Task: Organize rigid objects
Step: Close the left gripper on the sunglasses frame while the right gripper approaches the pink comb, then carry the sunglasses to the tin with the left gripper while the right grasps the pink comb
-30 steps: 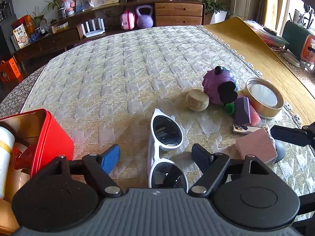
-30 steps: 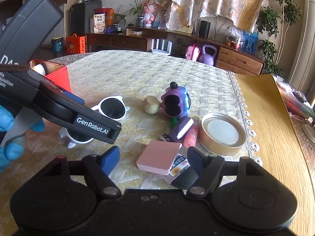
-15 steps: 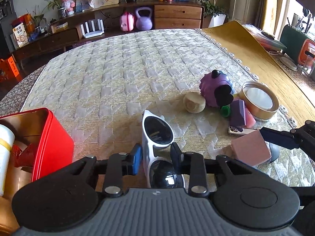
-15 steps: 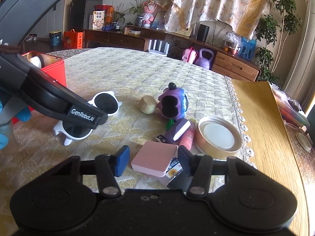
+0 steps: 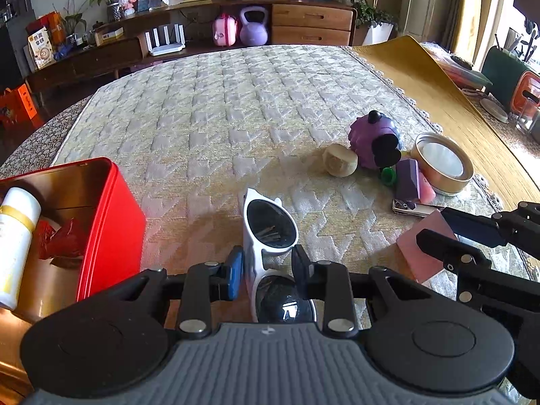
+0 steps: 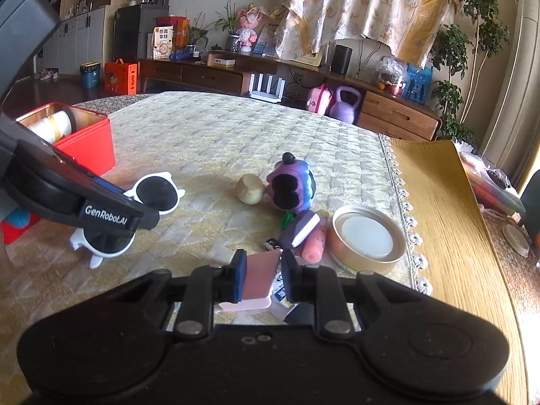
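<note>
Left gripper (image 5: 266,271) has its jaws closed in on the white sunglasses (image 5: 270,226), pinching the frame at the bridge between the two dark lenses; one lens sticks out ahead of the fingertips, the other sits back between the fingers toward the camera. Sunglasses lie on the quilted tablecloth (image 5: 219,118), near the middle front edge, lenses facing up

Right gripper (image 6: 261,275) jaws have just been closing and now press on the pink flat box (image 6: 258,276) from both sides, box held on edge between the pads, its lower end resting on some printed packet underneath. From the left wrist view the same pink box (image 5: 425,246) shows right of the sunglasses with the right gripper's black fingers around it

Red tin (image 5: 111,222) stands open at the left of the sunglasses, well apart, with a white bottle (image 5: 15,236) and red wrapping inside. Ahead and right of both grippers sits the cluster: beige round piece (image 6: 249,189), purple toy (image 6: 290,185) just beside it, purple block (image 6: 302,227), pink tube (image 6: 315,239), round gold tin (image 6: 368,236) near the lace edge of the cloth. A phone (image 5: 413,207) lies flat just beyond the pink box

A blue-gloved hand (image 6: 15,219) shows partly behind the left gripper in the right wrist view
</note>
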A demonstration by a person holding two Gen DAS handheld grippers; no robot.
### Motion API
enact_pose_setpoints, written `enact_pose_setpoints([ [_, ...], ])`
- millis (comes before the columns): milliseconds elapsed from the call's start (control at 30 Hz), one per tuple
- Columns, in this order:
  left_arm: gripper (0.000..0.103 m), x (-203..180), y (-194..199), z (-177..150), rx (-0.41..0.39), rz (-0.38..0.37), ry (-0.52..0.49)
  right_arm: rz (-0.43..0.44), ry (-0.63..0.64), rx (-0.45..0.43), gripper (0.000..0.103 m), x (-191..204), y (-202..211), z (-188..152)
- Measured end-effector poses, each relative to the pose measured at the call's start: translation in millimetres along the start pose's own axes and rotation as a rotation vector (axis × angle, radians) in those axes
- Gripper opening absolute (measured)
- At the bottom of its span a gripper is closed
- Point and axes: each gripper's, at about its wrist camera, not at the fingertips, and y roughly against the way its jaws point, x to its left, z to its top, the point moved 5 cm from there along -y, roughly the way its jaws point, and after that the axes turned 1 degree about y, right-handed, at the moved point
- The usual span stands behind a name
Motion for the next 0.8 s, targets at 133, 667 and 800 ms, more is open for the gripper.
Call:
enact_pose_setpoints([
  [133, 0.03, 3, 3, -4, 0.008, 0.002, 0.006, 0.008, 0.035, 0.025, 0.025, 10, -2, -8],
  [667, 0.029, 3, 7, -10, 0.009, -0.009, 0.009, 0.02, 0.009, 0.022, 0.009, 17, -1, -11],
  [800, 0.029, 2, 17, -10, 0.002, -0.027, 0.011, 0.034, -0.014, 0.004, 0.009, 20, 13, -6],
])
